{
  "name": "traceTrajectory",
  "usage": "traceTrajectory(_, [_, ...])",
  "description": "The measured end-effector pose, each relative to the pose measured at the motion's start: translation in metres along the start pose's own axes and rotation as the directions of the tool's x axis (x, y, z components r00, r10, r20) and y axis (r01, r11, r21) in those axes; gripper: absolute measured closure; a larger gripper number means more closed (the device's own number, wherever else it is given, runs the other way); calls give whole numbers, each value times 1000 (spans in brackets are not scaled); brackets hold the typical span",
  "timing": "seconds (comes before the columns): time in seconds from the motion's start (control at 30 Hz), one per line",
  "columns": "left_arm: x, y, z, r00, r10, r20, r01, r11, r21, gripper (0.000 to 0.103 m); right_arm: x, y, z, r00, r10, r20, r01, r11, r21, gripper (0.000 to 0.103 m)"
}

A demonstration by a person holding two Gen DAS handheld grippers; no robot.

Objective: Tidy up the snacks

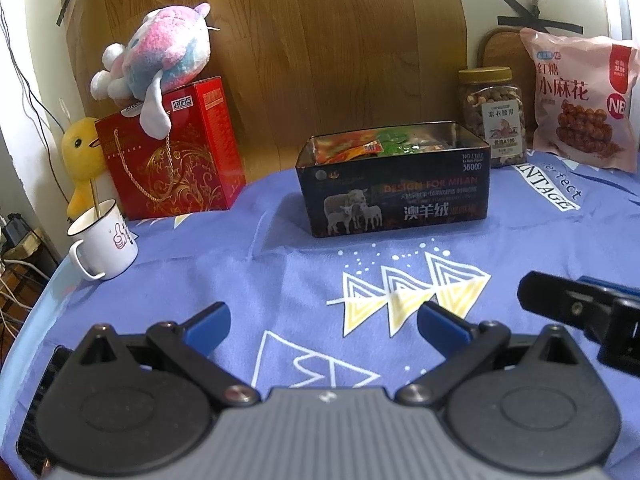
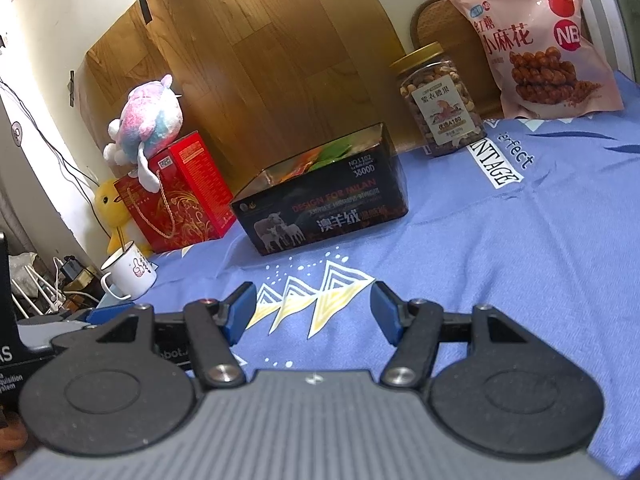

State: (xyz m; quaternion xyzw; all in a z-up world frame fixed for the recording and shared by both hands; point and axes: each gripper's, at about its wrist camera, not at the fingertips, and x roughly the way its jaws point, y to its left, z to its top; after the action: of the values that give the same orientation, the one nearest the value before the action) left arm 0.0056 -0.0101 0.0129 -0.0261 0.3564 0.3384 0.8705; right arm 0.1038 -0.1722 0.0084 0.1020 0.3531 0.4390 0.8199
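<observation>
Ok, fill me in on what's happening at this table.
A person holds two grippers over a blue tablecloth, tidying snacks. Both the left gripper and right gripper are open and empty, touching nothing. Ahead sits a black tin with snack packets already inside. A jar of nuts and a pink snack bag stand behind it to the right, outside the tin.
</observation>
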Motion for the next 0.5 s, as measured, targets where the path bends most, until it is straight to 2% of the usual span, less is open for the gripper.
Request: traceTrajectory(0.5, [3,-6,-2,999,39,-10,-39,999,32,0,1,-1,-3,1000,2,-4,-2,1000,3,37])
